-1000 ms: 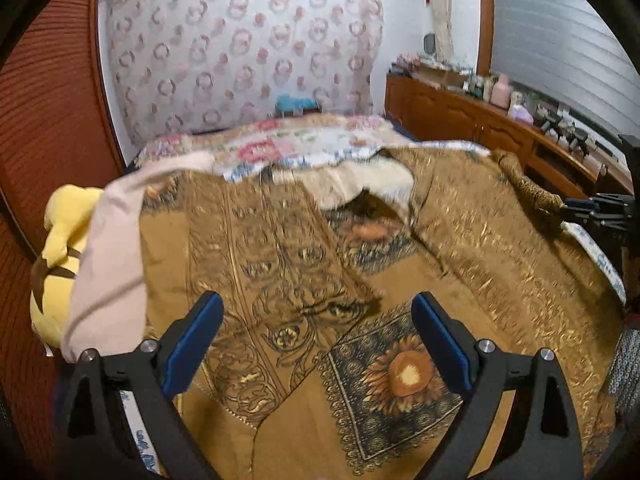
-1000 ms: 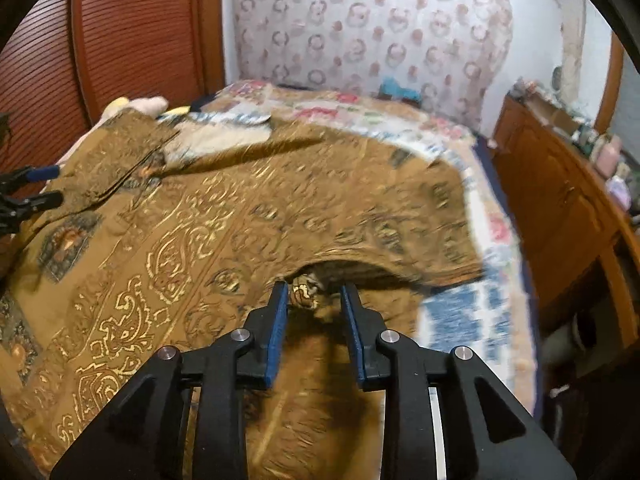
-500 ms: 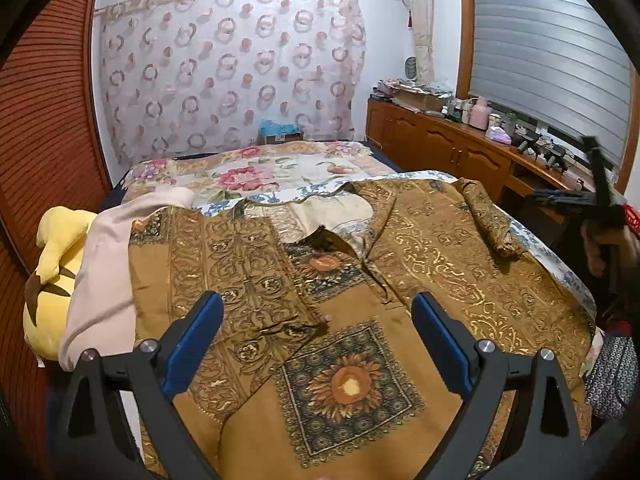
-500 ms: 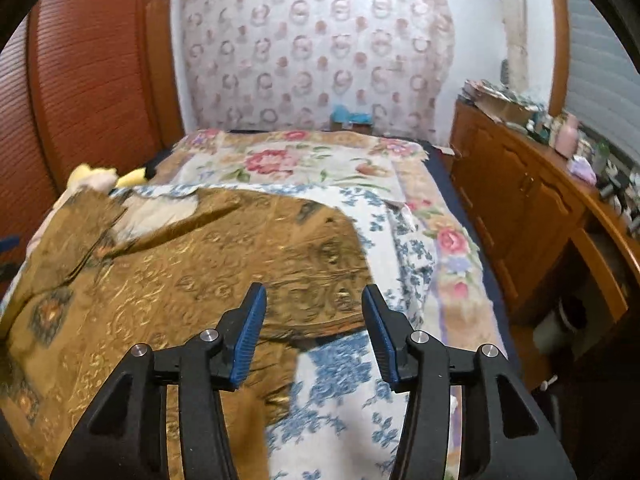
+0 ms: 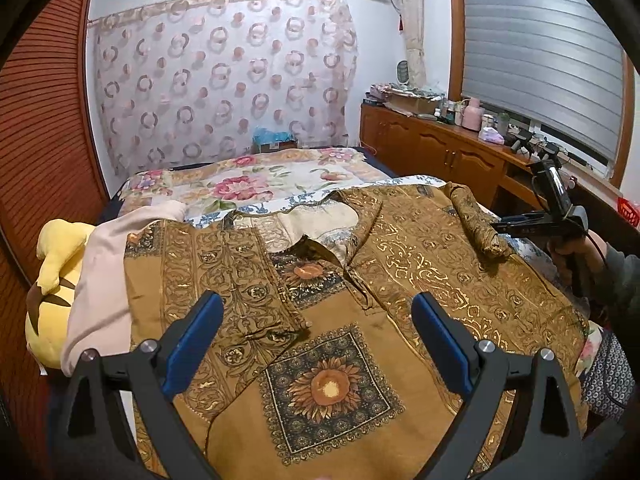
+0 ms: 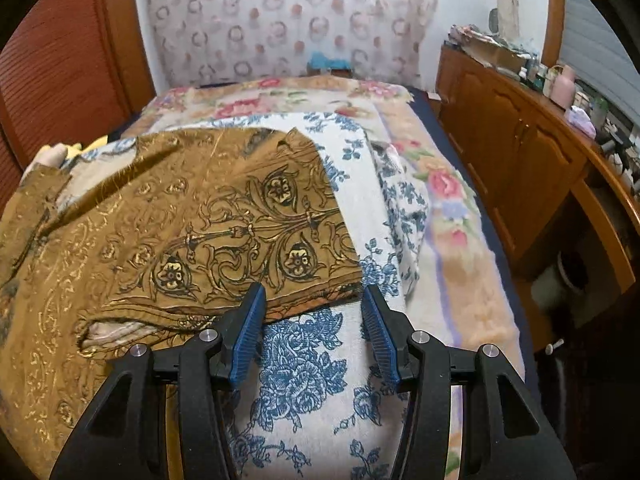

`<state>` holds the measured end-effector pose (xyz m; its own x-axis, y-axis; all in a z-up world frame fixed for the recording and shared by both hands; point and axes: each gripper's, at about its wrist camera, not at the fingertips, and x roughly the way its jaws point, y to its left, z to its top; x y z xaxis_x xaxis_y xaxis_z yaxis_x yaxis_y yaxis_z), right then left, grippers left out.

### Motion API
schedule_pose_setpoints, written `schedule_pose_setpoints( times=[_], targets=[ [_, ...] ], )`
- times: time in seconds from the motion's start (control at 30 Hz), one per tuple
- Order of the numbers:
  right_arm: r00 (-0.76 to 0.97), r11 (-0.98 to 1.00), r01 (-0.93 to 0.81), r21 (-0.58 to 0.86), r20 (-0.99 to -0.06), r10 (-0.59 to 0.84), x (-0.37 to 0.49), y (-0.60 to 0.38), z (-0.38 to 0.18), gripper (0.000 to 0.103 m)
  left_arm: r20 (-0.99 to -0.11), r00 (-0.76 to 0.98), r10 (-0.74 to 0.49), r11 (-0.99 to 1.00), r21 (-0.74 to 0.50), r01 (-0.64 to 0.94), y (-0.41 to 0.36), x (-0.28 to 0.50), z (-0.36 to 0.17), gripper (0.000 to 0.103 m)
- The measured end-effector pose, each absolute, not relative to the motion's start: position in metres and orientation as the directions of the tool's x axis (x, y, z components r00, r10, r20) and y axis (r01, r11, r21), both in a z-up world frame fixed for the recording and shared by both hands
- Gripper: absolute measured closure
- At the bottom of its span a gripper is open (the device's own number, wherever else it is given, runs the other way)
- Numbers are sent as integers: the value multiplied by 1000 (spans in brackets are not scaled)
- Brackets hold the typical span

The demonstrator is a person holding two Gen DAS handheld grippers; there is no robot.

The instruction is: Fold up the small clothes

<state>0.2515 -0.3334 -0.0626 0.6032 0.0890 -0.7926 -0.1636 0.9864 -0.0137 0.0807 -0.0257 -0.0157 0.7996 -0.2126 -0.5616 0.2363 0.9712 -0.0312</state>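
A brown and gold patterned shirt [image 5: 400, 268] lies spread on the bed, front up, with a sunflower square on it. Its left sleeve is folded in over the body; its right sleeve [image 5: 476, 220] lies bunched at the far right. My left gripper [image 5: 316, 332] is open and empty above the shirt's lower middle. My right gripper [image 6: 310, 320] is open and empty just in front of the sleeve's edge [image 6: 256, 216], over the blue-flowered sheet [image 6: 304, 372]. The right gripper also shows in the left wrist view [image 5: 532, 224], held in a hand.
A yellow plush toy [image 5: 52, 280] and a beige cloth [image 5: 100, 272] lie at the bed's left edge. A floral blanket [image 5: 256, 180] covers the far bed. A wooden cabinet [image 5: 440, 156] with bottles runs along the right wall. A red-brown wardrobe [image 5: 44, 120] stands left.
My right gripper opened, let go of the shirt's sleeve and drew back to the bed's right side. My left gripper stayed open and rose back from the shirt.
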Motion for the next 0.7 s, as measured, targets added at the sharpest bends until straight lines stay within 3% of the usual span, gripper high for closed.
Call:
schedule_pose_setpoints(
  times=[0.13,0.23,0.3,0.4,0.7],
  targets=[
    [608,985,-170,-15,-789,93,254,-333,-64,52,-568,797,-207,972,-25,235,-27,81,-18,7],
    [605,980,-197,5,-786,126,254,-331,-63,69,-569,796,-206,972,-27,233,-27,80,-19,7],
    [593,976,-215,23,-791,150,255,-327,-62,90,-570,796,-206,973,-30,231,-27,80,-20,7],
    [599,971,-238,-19,-790,132,256,-316,-58,98,-572,795,-202,974,-33,224,-24,79,-22,7],
    [673,937,-349,6,-695,255,245,-274,-9,100,-569,801,-187,980,-50,193,-8,77,-24,7]
  ],
)
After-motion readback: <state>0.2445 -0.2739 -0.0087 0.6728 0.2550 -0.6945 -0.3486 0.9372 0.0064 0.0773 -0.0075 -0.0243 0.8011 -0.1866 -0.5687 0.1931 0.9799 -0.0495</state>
